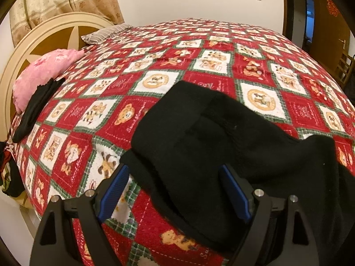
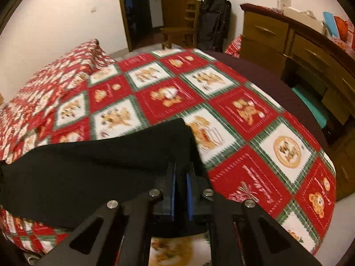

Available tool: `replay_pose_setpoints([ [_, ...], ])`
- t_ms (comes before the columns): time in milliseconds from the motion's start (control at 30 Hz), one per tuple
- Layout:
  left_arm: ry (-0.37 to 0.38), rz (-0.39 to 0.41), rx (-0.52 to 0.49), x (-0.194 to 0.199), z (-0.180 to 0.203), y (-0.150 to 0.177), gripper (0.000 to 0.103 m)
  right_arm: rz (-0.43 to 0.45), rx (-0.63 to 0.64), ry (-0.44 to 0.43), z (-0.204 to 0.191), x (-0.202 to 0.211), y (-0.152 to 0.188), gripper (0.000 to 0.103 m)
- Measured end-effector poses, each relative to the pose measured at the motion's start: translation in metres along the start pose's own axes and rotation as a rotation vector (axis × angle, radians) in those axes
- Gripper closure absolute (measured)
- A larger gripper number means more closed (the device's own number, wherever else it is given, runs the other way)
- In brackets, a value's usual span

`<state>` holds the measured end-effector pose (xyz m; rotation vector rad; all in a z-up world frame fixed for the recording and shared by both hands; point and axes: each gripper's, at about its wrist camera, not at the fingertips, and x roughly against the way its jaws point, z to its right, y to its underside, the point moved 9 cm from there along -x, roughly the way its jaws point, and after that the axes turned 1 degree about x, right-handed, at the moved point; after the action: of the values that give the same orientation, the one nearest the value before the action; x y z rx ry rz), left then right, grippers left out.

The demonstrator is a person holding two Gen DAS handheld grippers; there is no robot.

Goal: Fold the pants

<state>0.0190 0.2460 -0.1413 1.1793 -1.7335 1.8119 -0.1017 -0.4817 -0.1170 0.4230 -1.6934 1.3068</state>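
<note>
**Black pants on the quilted bed, right gripper pinching one end**

Left wrist view: the left gripper (image 1: 175, 190) hangs over the near edge of the bed with its blue pads (image 1: 114, 191) spread wide. The black pants (image 1: 213, 137) lie bunched on the red, white and green patchwork quilt (image 1: 159, 66), and part of the dark cloth runs between the two fingers, though neither pad presses on it. Farther back, a pink pillow (image 1: 44, 73) rests against the cream headboard (image 1: 40, 37), with another black garment (image 1: 33, 108) draped just beside it. A striped pillow (image 1: 106, 33) sits at the far edge, under a beige curtain (image 1: 66, 0).

Right wrist view: the picture is slightly blurred. The right gripper (image 2: 180, 177) has its pads drawn nearly together, nipping the edge of the pants (image 2: 99, 166), which stretch away to the left across the quilt (image 2: 244, 110). A wooden dresser (image 2: 288, 44) stands to the right of the bed; a wooden chair (image 2: 177, 28) and a black bag (image 2: 213, 20) stand near the doorway.
</note>
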Motion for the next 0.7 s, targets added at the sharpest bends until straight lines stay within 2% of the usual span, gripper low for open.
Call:
replay_pose_setpoints([
  [33, 0.0, -0.002, -0.002, 0.0, 0.001, 0.0, 0.016, -0.031, -0.008, -0.021, 0.001, -0.009, 0.006, 0.095],
  [133, -0.006, -0.008, -0.005, -0.003, 0.002, 0.002, 0.016, 0.01, -0.022, -0.03, 0.0, -0.009, 0.004, 0.094],
  [233, 0.0, -0.012, 0.001, -0.005, 0.0, 0.002, 0.015, -0.008, -0.035, -0.035, 0.001, -0.007, 0.005, 0.086],
  [300, -0.003, -0.017, -0.004, -0.004, -0.003, 0.001, 0.015, 0.002, -0.085, 0.028, 0.01, 0.001, 0.0, 0.066],
  [333, -0.017, -0.015, -0.007, -0.003, -0.006, -0.001, 0.015, 0.058, -0.107, 0.08, 0.013, 0.014, -0.008, 0.062],
  [400, -0.047, 0.041, -0.005, 0.007, -0.015, -0.009, 0.015, 0.16, -0.089, 0.103, 0.001, 0.035, -0.025, 0.047],
  [467, -0.053, 0.086, 0.003, 0.014, -0.02, -0.016, 0.015, 0.223, -0.05, 0.005, -0.038, 0.051, -0.041, 0.045],
  [500, -0.046, 0.095, 0.002, 0.015, -0.021, -0.019, 0.015, 0.23, -0.027, -0.092, -0.066, 0.055, -0.047, 0.045],
  [533, -0.041, 0.094, -0.004, 0.014, -0.02, -0.023, 0.015, 0.218, 0.012, -0.232, -0.106, 0.058, -0.052, 0.045],
  [600, -0.053, 0.094, -0.011, 0.009, -0.023, -0.028, 0.015, 0.161, 0.098, -0.433, -0.176, 0.058, -0.052, 0.046],
  [633, -0.063, 0.096, -0.01, 0.007, -0.025, -0.031, 0.015, 0.114, 0.17, -0.528, -0.222, 0.056, -0.048, 0.046],
  [700, -0.064, 0.101, 0.011, 0.004, -0.035, -0.039, 0.015, 0.063, 0.278, -0.617, -0.287, 0.053, -0.037, 0.046],
])
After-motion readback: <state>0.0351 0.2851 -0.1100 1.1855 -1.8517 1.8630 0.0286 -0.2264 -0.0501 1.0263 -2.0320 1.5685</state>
